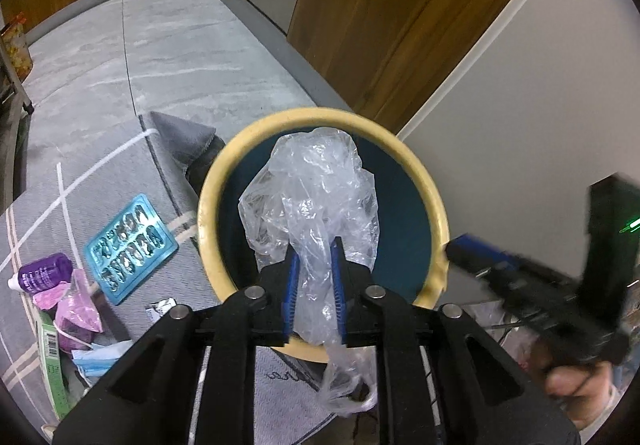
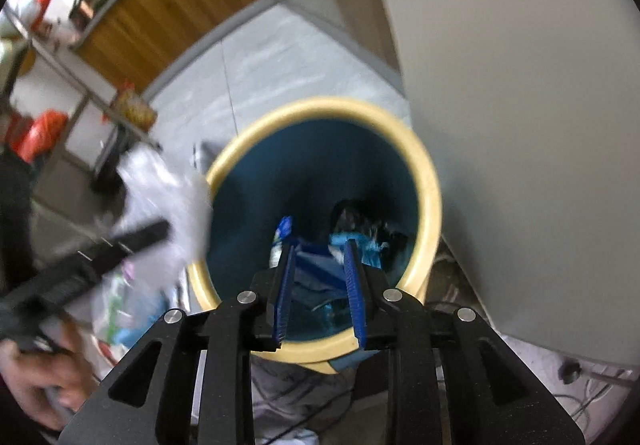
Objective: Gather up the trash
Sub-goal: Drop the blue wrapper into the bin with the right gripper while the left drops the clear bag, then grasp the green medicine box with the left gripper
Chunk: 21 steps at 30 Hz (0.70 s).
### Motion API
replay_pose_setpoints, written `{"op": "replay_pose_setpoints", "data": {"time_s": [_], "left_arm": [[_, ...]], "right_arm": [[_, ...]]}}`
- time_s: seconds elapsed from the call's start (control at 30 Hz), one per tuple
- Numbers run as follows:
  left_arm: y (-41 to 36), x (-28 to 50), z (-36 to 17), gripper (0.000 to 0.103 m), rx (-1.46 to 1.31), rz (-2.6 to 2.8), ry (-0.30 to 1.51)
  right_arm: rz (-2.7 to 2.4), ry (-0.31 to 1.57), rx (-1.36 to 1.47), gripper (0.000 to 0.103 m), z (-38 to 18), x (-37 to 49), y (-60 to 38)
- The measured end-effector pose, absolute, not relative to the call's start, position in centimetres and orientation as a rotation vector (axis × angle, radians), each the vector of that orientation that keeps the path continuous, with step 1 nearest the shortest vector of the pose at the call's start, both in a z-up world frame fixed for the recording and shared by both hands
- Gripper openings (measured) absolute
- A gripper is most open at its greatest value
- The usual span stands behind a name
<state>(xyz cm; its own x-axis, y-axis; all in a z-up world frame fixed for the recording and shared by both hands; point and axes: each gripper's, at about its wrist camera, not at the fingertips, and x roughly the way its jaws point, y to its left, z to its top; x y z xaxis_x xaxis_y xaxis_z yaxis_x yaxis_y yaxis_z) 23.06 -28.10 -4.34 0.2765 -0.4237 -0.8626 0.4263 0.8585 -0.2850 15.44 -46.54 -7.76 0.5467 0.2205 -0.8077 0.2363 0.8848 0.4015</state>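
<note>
My left gripper (image 1: 315, 251) is shut on a crumpled clear plastic bag (image 1: 316, 185) and holds it over the mouth of a round bin with a cream rim (image 1: 216, 181) and a dark blue inside. My right gripper (image 2: 320, 249) is open and empty, just above the same bin's rim (image 2: 430, 181); blue trash (image 2: 360, 245) lies at the bin's bottom. In the right wrist view the left gripper and its bag (image 2: 160, 197) show blurred at the left. In the left wrist view the right gripper (image 1: 472, 251) shows blurred at the bin's right edge.
On the grey rug (image 1: 120, 181) left of the bin lie a blue blister tray (image 1: 130, 247), a purple bottle (image 1: 42, 273), pink wrappers (image 1: 76, 313), a foil scrap (image 1: 162, 307) and a blue face mask (image 1: 98, 359). A white wall (image 1: 520, 117) and wooden cabinets (image 1: 380, 17) stand behind.
</note>
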Motion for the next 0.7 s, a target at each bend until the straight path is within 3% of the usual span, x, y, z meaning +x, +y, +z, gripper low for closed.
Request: {"op": "replay_pose_setpoints", "data": {"time_s": [0.03,0.1,0.13,0.23,0.3,0.47,0.53,0.6,0.7], "left_arm": [[-28.3,23.1,-4.8,0.023,0.005,-0.57,1.166],[-28.4,23.3,-5.4,0.041,0.007,-0.563,1.179],[-28.4,23.3,-5.5,0.045,0.006,-0.562,1.18],[-28.3,23.3,-5.5,0.061,0.007,-0.568,1.171],[-28.1,23.2,-5.2,0.07,0.005,-0.571,1.159],[-26.7,23.1,-3.6,0.08,-0.034,-0.575,1.134],[-25.7,23.0,-2.8,0.08,-0.048,-0.57,1.119],[-24.5,22.9,-1.8,0.083,-0.053,-0.557,1.099],[-22.2,22.7,-0.6,0.085,-0.067,-0.535,1.075]], "right_arm": [[-0.015,0.983,0.528,0.027,-7.3,15.2,-47.0],[-0.019,0.955,0.562,0.028,-6.7,14.8,-47.6],[-0.015,0.941,0.582,0.028,-6.4,14.7,-48.0],[-0.002,0.916,0.618,0.043,-6.0,14.5,-48.5],[0.002,0.909,0.615,0.044,-5.8,14.4,-48.4],[0.026,0.907,0.585,0.045,-5.3,14.8,-47.4],[0.04,0.909,0.567,0.048,-5.0,15.0,-46.9],[0.058,0.909,0.538,0.058,-4.7,15.0,-46.1],[0.081,0.912,0.496,0.058,-4.3,15.3,-44.9]]}}
